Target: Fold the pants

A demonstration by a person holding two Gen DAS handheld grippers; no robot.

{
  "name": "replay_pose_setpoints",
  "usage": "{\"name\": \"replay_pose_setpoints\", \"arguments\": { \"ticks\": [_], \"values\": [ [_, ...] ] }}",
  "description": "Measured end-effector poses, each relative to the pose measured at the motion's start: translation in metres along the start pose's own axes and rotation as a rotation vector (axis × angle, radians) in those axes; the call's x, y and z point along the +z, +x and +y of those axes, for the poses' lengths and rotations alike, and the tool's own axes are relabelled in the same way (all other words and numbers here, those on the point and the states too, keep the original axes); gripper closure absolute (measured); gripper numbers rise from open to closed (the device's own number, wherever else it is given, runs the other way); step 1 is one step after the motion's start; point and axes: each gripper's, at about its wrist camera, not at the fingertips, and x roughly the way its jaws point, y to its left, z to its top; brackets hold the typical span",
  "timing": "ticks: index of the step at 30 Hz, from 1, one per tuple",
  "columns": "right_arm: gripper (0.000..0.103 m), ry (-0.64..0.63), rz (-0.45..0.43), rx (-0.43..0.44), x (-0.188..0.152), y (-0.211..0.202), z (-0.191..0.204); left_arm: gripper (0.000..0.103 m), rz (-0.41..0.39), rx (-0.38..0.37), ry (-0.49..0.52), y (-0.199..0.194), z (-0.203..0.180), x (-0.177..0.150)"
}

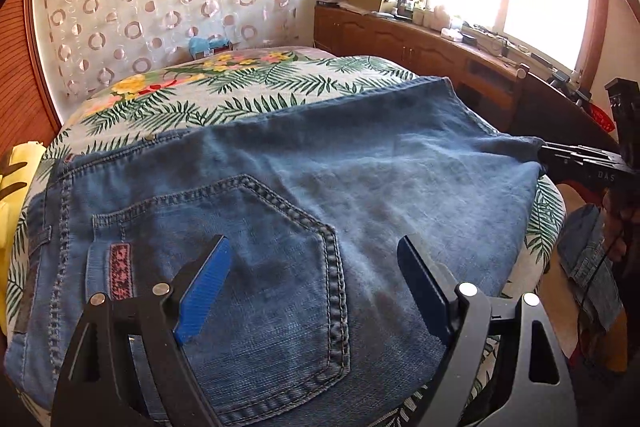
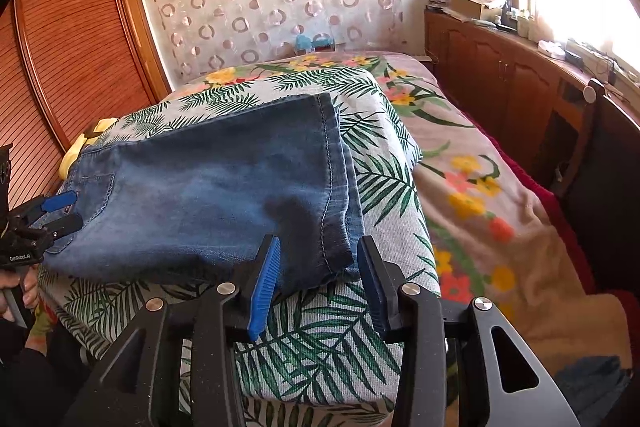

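Observation:
Blue jeans (image 1: 304, 179) lie folded on a leaf-print cushion (image 1: 256, 95), back pocket (image 1: 256, 251) facing up near the waist. My left gripper (image 1: 314, 255) is open, hovering over the pocket end. In the right wrist view the jeans (image 2: 208, 195) lie across the cushion (image 2: 320, 339) with the hems stacked at the near right. My right gripper (image 2: 318, 255) is open, its fingers either side of the hem corner (image 2: 334, 255). The left gripper (image 2: 66, 211) shows at the far left, the right gripper (image 1: 552, 153) at the jeans' right edge.
A floral bedspread (image 2: 480, 195) covers the bed to the right. A wooden cabinet (image 2: 500, 75) with clutter runs under the window. A slatted wardrobe (image 2: 80, 35) stands on the left. A yellow cloth (image 1: 16, 195) lies beside the cushion. More denim (image 1: 584, 259) hangs off the right.

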Motion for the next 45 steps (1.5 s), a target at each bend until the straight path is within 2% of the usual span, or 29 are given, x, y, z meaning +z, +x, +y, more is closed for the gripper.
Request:
{"name": "replay_pose_setpoints", "arguments": {
  "ticks": [5,10,11,12,13,15,22,34,38,45],
  "values": [
    [0.062,-0.015,-0.002,0.002,0.003,0.001,0.002,0.018,0.031,-0.009,-0.021,0.01,0.001,-0.011],
    [0.063,-0.035,-0.004,0.007,0.005,0.006,0.004,0.018,0.025,-0.003,-0.012,0.008,-0.001,-0.016],
    [0.069,-0.039,-0.012,0.008,0.005,0.006,0.005,0.018,0.025,-0.005,-0.013,0.009,0.0,-0.015],
    [0.089,-0.045,-0.014,0.013,0.006,0.006,0.006,0.018,0.025,-0.006,-0.015,0.008,0.0,-0.015],
    [0.094,-0.054,-0.009,0.026,0.007,0.007,0.008,0.018,0.024,-0.006,-0.018,0.007,0.001,-0.015],
    [0.097,-0.067,-0.019,0.045,0.011,0.006,0.012,0.018,0.021,-0.001,-0.026,0.005,0.004,-0.013],
    [0.098,-0.175,-0.083,0.135,0.042,-0.007,0.048,0.018,-0.036,0.036,-0.067,-0.021,0.027,-0.009],
    [0.099,-0.443,-0.182,0.395,0.089,-0.021,0.182,0.018,-0.116,0.139,-0.18,-0.069,0.084,-0.018],
    [0.099,-0.485,-0.155,0.424,0.092,-0.009,0.207,0.018,-0.118,0.155,-0.2,-0.072,0.096,-0.024],
    [0.099,-0.486,-0.075,0.451,0.099,0.023,0.216,0.018,-0.102,0.155,-0.216,-0.068,0.103,-0.031]
  ]
}}
